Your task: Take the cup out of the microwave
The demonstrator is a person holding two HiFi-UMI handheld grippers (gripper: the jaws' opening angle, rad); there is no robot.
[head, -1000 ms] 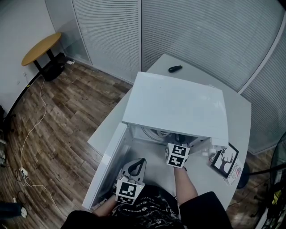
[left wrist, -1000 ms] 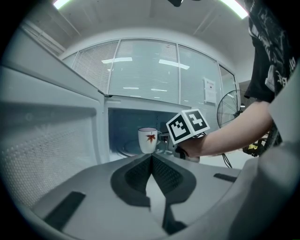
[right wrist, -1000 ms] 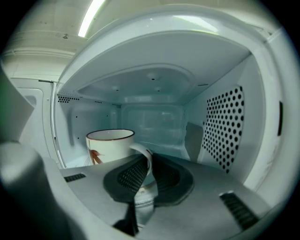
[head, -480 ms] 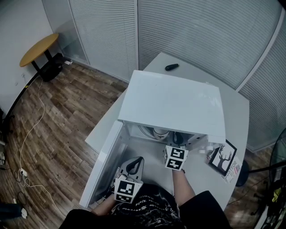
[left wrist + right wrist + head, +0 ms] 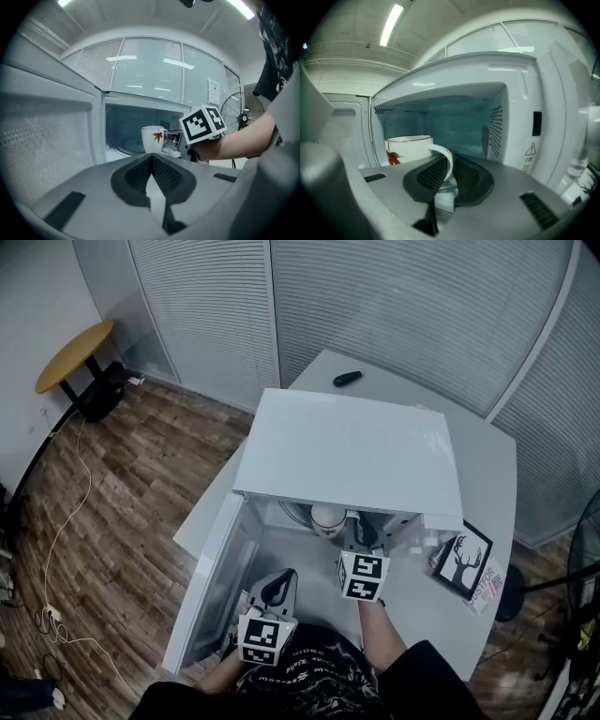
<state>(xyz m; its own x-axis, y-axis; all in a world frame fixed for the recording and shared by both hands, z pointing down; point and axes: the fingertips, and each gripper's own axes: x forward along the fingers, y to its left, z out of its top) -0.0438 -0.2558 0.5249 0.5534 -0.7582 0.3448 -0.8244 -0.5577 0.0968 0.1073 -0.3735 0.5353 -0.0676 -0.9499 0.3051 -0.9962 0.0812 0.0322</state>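
Observation:
The white microwave (image 5: pixel 347 456) stands on the pale table with its door (image 5: pixel 211 592) swung open to the left. A white cup (image 5: pixel 327 518) with a red leaf print sits at the mouth of the cavity. My right gripper (image 5: pixel 349 532) is shut on the cup's handle (image 5: pixel 446 161); the handle runs between the dark pads. The left gripper view shows the cup (image 5: pixel 153 138) upright beside the right gripper (image 5: pixel 174 138). My left gripper (image 5: pixel 279 585) is shut on nothing, low in front of the open door, its pads (image 5: pixel 161 176) meeting at the tip.
A framed deer picture (image 5: pixel 462 562) lies on the table right of the microwave, with a small white object (image 5: pixel 422 545) beside it. A black marker-like object (image 5: pixel 347 379) lies at the far table edge. A round wooden table (image 5: pixel 73 354) stands far left on the wood floor.
The cup has come forward from under the microwave's top to the mouth of the cavity, drawn back by my right gripper. My left gripper has stayed put.

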